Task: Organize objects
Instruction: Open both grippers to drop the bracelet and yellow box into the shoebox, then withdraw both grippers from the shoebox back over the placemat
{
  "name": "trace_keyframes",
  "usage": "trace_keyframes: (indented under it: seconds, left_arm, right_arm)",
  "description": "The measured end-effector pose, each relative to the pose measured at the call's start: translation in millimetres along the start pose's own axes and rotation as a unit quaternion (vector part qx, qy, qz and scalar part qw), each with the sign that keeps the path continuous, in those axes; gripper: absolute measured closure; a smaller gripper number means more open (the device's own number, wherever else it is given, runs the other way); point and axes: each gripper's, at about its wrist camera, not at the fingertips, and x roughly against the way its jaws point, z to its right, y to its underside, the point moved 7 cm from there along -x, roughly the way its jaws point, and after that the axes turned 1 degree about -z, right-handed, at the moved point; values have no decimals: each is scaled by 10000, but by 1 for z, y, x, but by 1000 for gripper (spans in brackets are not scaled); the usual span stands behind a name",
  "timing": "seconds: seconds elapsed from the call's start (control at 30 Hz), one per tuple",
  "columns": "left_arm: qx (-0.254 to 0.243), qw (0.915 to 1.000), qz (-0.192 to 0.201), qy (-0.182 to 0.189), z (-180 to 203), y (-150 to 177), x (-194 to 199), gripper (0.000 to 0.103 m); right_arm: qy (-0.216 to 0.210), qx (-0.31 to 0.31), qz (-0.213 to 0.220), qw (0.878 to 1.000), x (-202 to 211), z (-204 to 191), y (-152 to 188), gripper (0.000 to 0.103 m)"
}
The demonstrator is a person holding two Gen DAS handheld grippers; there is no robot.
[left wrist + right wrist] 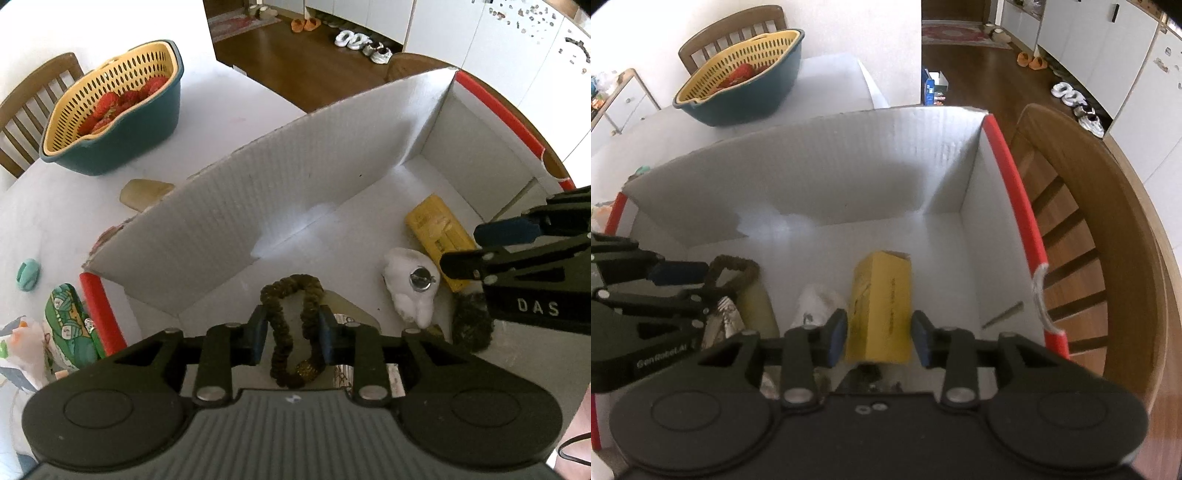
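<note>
In the left wrist view, the left claw [291,334] is clenched on a dark scrunchie [291,328] over the white box [229,206], so dropping it in seems the step in hand. In the right wrist view, the right claw [879,338] stands released astride the yellow carton [881,306] lying inside the box; next, the left should let go.

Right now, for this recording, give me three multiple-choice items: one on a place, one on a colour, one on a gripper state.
1. Where is the yellow box?
A. inside the white cardboard box
B. in the basket
C. on a chair

2. What colour is the basket's inner strainer?
A. red
B. yellow
C. white

3. What is the left gripper doing?
A. shut on the yellow box
B. wide open over bare table
C. closed in on the dark scrunchie

Answers:
1 A, it lies on the carton's floor between the walls.
2 B, the perforated liner is yellow inside a teal tub.
3 C, the scrunchie's loop runs between its blue pads.
</note>
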Motion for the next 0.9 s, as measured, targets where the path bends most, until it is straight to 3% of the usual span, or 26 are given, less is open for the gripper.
trace_keyframes:
  seconds: [0.33,0.37,0.47,0.73,0.9]
  left_arm:
    - [48,9994,305,157,-1,5,24,75]
    - [54,9992,335,195,-2,6,27,74]
    - [40,9987,457,222,-3,9,38,74]
    - [77,9956,833,434,-10,20,74,74]
    - [-39,9923,1149,463,-14,35,99,73]
  right_arm:
    - [-133,15,140,9998,28,-7,12,63]
    - [-154,25,167,9997,31,-7,14,61]
    - [-166,2,308,9994,43,-13,17,43]
    - [-241,-74,633,9977,74,-26,27,40]
    - [-230,-189,818,9962,91,-35,36,29]
